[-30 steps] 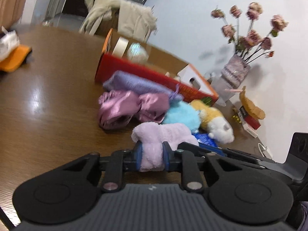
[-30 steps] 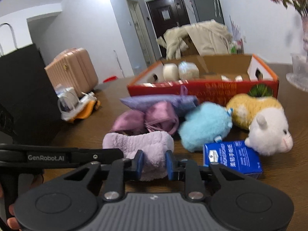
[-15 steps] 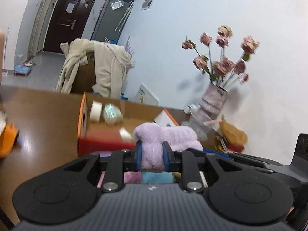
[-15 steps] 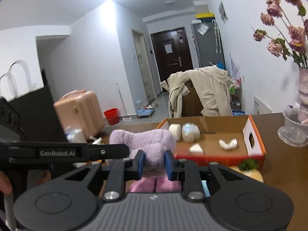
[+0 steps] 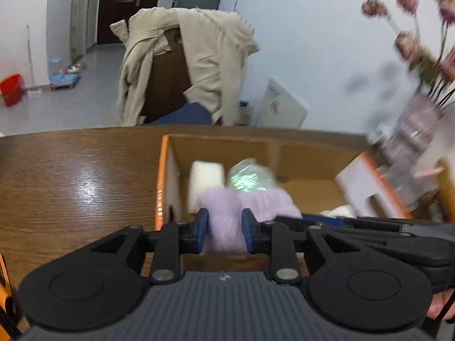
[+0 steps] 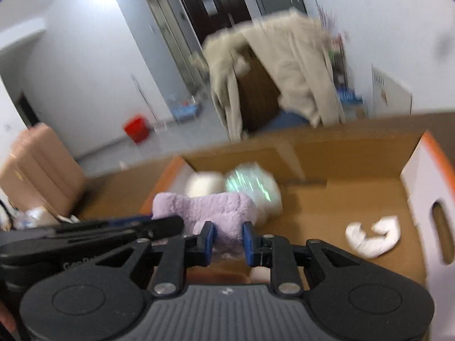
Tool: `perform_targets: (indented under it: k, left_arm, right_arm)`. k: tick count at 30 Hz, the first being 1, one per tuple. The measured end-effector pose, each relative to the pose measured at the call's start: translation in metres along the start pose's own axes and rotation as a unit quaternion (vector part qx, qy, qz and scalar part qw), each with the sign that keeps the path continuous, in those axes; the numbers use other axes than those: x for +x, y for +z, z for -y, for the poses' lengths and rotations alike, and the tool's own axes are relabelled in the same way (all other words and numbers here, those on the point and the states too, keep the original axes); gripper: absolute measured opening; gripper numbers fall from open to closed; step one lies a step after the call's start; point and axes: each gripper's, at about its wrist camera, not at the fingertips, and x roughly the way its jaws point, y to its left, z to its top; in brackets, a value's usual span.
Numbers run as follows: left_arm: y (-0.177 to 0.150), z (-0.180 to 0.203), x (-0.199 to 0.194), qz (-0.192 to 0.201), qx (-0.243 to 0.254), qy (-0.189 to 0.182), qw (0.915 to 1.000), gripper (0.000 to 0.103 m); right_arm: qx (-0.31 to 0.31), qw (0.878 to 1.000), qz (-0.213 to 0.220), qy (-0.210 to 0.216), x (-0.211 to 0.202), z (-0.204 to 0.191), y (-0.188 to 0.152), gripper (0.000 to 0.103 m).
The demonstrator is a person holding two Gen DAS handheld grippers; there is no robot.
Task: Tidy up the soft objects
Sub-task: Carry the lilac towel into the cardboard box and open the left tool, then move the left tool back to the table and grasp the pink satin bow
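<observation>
Since a second ago, when the lilac fluffy towel (image 5: pixel 227 221) was still down on the counter (image 5: pixel 74 176) among the other soft stuff, both claws have lifted it and carried it forward, so now it hangs over the open cardboard box (image 6: pixel 355 153). That's the big change: the plush pile is out of view and the box floor fills both views instead.

Closest in, the left claw (image 5: pixel 224 234) is clamped tight on one end of the towel, blue pads squashing the pile. The right claw (image 6: pixel 227 241) is doing the same on the other end, so the towel is stretched between the two, off the ground as far as I can tell. In each view you can see the other claw's black body coming in from the side, so they're right next to each other.

Just past the towel, inside the box, there's a white roll (image 6: pixel 203 183) and a shiny wrapped bundle (image 6: pixel 253 187) sitting against each other near the left end. Further right on the box floor lies a small crumpled white cloth (image 6: pixel 372 236), well apart from those two.

Beyond the box: a chair with a beige coat (image 5: pixel 193 65) draped over it, and a vase of dried flowers (image 5: pixel 412 130) off to the right, pretty blurred.

My read is the carry is basically done and the drop is next. Plenty of bare cardboard in the middle, so letting go there should be fine.
</observation>
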Motion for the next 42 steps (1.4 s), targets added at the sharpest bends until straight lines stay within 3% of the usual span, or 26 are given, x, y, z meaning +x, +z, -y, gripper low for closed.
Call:
perform_targets:
  k: [2,3,7,10,14,17,19,25,31,37,42]
  left_arm:
    - [-0.006,-0.005,0.002,-0.001,0.002,-0.013,0.9999,0.032]
    - [-0.007,-0.008,0.0,0.002,0.0,-0.022,0.9998,0.042]
    - [-0.01,-0.014,-0.018,0.026,0.0,-0.018,0.9995,0.048]
    - [-0.004,-0.011,-0.035,0.036,-0.004,-0.021,0.9991,0.057]
    - [-0.002,0.001,-0.077,0.06,0.019,-0.016,0.9979,0.068]
    - [-0.007,0.01,-0.116,0.082,0.033,-0.012,0.996,0.076]
    - [-0.013,0.017,-0.145,0.098,0.041,-0.007,0.9943,0.079]
    - [-0.066,0.038,-0.219,0.151,0.064,0.031,0.986,0.087]
    - [-0.132,0.049,-0.272,0.171,0.059,0.031,0.9831,0.092]
    - [-0.228,0.06,-0.306,0.182,0.04,0.032,0.982,0.099]
    - [-0.295,0.076,-0.319,0.182,0.051,0.029,0.9816,0.101]
  right_arm:
    - [0.013,0.999,-0.045,-0.003,0.019,0.005,-0.007,0.021]
    - [0.019,0.999,-0.049,-0.001,0.021,0.008,-0.011,0.021]
    - [0.018,0.999,-0.042,0.015,0.014,0.009,-0.012,0.035]
    - [-0.008,1.0,-0.025,0.004,-0.004,-0.001,-0.01,0.044]
    - [-0.027,0.999,0.014,-0.011,-0.061,-0.01,-0.003,0.046]
    - [-0.051,0.997,0.05,-0.036,-0.116,-0.018,-0.003,0.059]
    - [-0.068,0.994,0.073,-0.055,-0.156,-0.021,-0.009,0.059]
    - [-0.099,0.983,0.128,-0.088,-0.256,-0.026,-0.048,0.071]
    - [-0.114,0.974,0.168,-0.096,-0.31,-0.032,-0.114,0.074]
    - [-0.17,0.952,0.223,-0.125,-0.329,-0.053,-0.219,0.083]
    - [-0.164,0.956,0.209,-0.123,-0.341,-0.065,-0.304,0.085]
